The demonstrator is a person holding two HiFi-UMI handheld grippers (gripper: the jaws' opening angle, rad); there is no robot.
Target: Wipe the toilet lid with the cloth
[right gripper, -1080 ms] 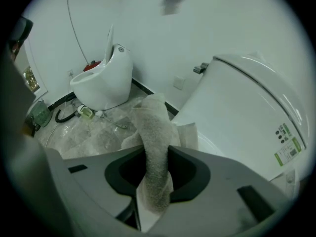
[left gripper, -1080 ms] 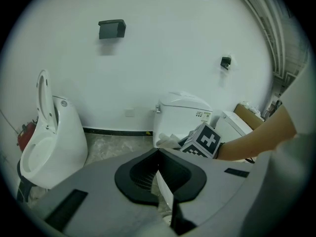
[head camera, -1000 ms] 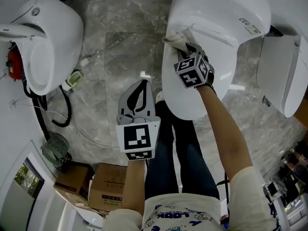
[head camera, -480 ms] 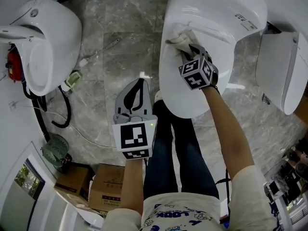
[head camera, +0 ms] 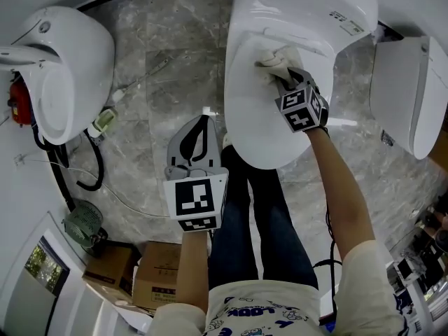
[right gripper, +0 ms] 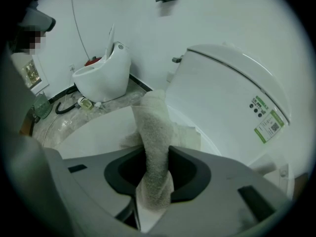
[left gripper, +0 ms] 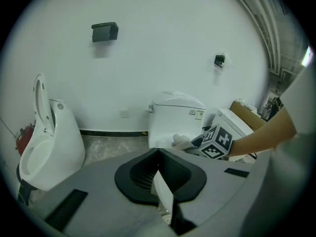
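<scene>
The right hand-held gripper (right gripper: 155, 169) pinches the soft, limp cloth (right gripper: 153, 122) at its bunched middle, pressed on the toilet lid (right gripper: 98, 132) near the hinge. It looks light and should drag easily. The left hand-held gripper (head camera: 202, 122) is closed and empty.

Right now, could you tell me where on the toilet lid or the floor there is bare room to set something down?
The toilet lid is bare on its near half, below the cloth in the right gripper. So is the marble floor between it and the left toilet. Crowded: hose, fan, boxes lower left.
</scene>
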